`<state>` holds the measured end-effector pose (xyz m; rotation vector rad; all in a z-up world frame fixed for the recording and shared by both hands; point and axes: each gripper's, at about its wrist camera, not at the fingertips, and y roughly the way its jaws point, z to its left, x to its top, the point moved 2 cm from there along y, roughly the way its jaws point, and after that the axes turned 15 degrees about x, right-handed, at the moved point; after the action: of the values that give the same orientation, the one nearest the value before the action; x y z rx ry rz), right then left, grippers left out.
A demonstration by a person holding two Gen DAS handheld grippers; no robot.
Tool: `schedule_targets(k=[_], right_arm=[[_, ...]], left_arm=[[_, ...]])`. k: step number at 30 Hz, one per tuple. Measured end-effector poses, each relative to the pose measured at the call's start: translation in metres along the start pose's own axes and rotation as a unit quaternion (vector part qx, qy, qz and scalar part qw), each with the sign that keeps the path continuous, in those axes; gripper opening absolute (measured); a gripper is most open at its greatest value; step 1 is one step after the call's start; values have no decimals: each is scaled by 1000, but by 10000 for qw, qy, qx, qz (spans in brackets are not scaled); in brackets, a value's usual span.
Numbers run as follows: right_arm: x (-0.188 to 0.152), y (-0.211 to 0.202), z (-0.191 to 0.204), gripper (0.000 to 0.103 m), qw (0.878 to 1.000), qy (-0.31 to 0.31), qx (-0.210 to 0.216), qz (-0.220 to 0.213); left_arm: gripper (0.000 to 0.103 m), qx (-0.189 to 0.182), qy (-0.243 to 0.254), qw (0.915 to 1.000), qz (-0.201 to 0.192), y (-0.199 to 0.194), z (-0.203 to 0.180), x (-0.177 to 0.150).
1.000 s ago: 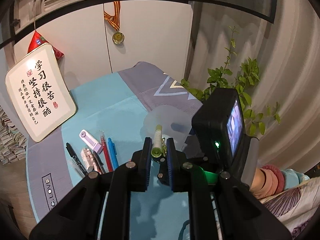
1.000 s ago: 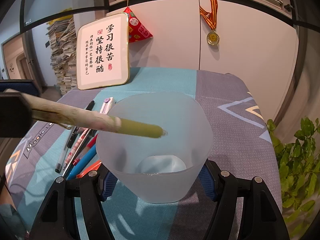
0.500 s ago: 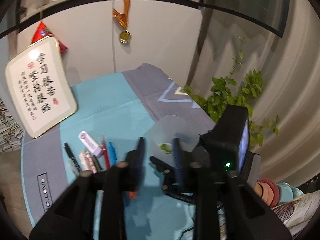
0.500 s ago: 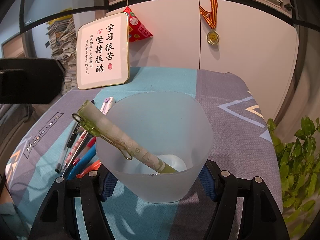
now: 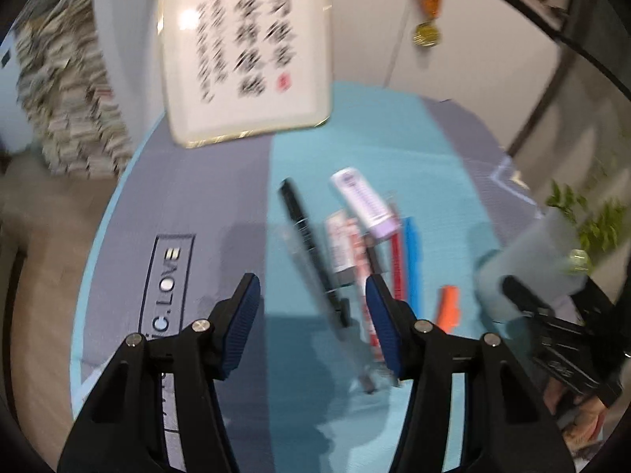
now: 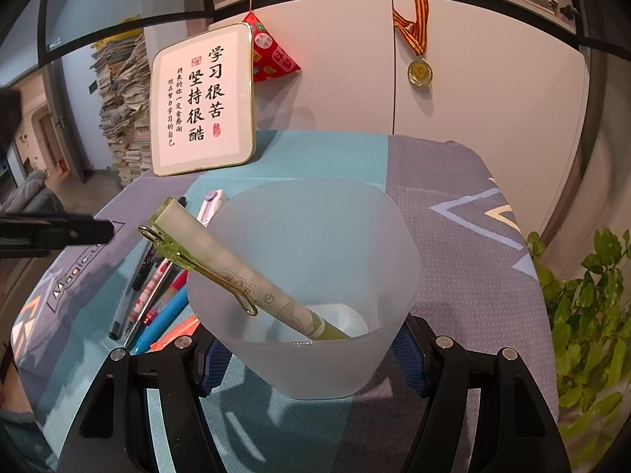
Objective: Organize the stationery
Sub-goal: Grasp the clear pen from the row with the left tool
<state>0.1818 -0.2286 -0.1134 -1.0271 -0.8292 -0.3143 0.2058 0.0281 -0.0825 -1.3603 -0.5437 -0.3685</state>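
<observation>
My right gripper (image 6: 311, 362) is shut on a frosted plastic cup (image 6: 307, 236) that stands on the cloth-covered table (image 6: 465, 276). A green pen (image 6: 236, 272) leans inside it, cap end over the left rim. Several pens lie in a bunch left of the cup: a black pen (image 5: 303, 236), a pink-patterned pen (image 5: 343, 244), a red pen (image 5: 396, 260), a blue pen (image 5: 412, 256), an orange marker (image 5: 447, 307) and a white-and-purple tube (image 5: 363, 201). My left gripper (image 5: 313, 295) hovers above the black pen. Its jaws are opening and nothing is between them. The cup (image 5: 528, 260) shows at the right edge.
A framed calligraphy board (image 6: 203, 102) leans against the white cabinet at the table's back left. A leafy plant (image 6: 591, 315) stands off the table's right side. Stacked papers (image 6: 122, 110) rise behind on the left. A medal (image 6: 420, 73) hangs on the cabinet door.
The left gripper let go of the green pen, which dropped into the cup. It then swung left and down over the pens on the table with its jaws wider. The right gripper and cup stayed still.
</observation>
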Motion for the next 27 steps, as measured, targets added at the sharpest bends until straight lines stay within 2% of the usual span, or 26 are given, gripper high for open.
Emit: schedule_targets(k=[6,10,14,20,22,23,24,25,26,27], right_arm=[[-1,0,0,71,10000,-1,-3,8],[-3,0,1,71,10000,6,0,14],[-2,0,1,71,10000,5,0,19],[-4,2,-1,71,10000,19,5,44],[-5,2,-2,71,10000,31,13,51],[-2,3,-5,71,10000,44,18,56],[-3,3,-4,71,10000,42,16,56],[-2,4,-4,71,10000,45,20,60],[-2,4,-5,71,10000,47,21,62],[-2,4,-4,71,10000,48,23,62]], left_arm=[[50,179,148,9996,134,23,-4,1],[48,590,248,9979,22,30,-7,6],[44,898,262,9955,159,43,-5,10],[44,735,168,9963,411,57,-8,15],[43,724,128,9965,389,60,-9,18],[39,692,100,9968,395,61,-9,20],[26,603,71,9973,411,61,-9,21],[18,589,90,9974,408,60,-9,22],[12,556,103,9975,425,60,-9,22],[11,505,92,9977,448,60,-8,23]])
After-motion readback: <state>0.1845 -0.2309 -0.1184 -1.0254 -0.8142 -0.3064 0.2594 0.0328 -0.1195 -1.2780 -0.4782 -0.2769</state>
